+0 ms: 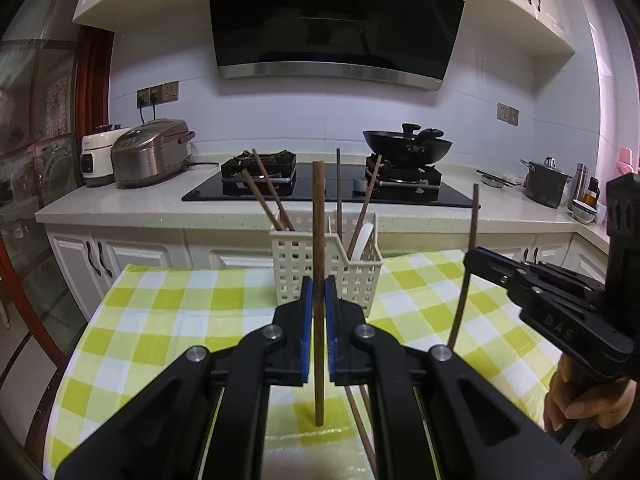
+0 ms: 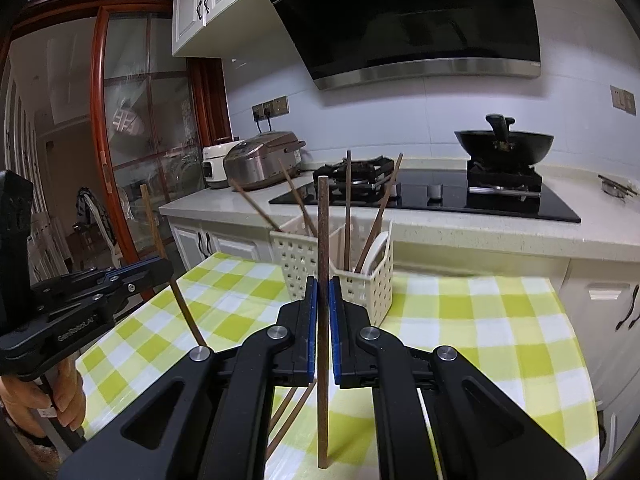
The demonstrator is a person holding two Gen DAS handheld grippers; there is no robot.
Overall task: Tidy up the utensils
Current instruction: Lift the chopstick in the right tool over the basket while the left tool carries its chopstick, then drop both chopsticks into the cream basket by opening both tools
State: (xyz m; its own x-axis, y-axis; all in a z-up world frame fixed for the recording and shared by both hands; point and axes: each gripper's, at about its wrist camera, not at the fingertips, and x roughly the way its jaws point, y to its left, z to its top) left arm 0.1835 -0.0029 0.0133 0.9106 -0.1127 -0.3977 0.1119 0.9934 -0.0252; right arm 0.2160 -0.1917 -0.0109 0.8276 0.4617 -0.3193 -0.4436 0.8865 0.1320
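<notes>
My left gripper (image 1: 319,292) is shut on a brown chopstick (image 1: 318,240) held upright above the checked tablecloth. My right gripper (image 2: 323,294) is shut on another brown chopstick (image 2: 322,240), also upright. Each gripper shows in the other's view, the right one (image 1: 470,258) at the right and the left one (image 2: 166,266) at the left. A white perforated utensil basket (image 1: 352,272) stands just beyond both grippers on the table; it also shows in the right wrist view (image 2: 376,284). It holds several chopsticks and a white spoon (image 1: 366,240). Two more chopsticks (image 1: 360,420) lie on the cloth under the grippers.
The table has a green-and-white checked cloth (image 1: 160,312). Behind it runs a kitchen counter (image 1: 120,208) with a rice cooker (image 1: 150,156), a black hob (image 1: 328,188), a wok (image 1: 408,146) and a steel pot (image 1: 546,182). A glass door (image 2: 144,152) stands at the left.
</notes>
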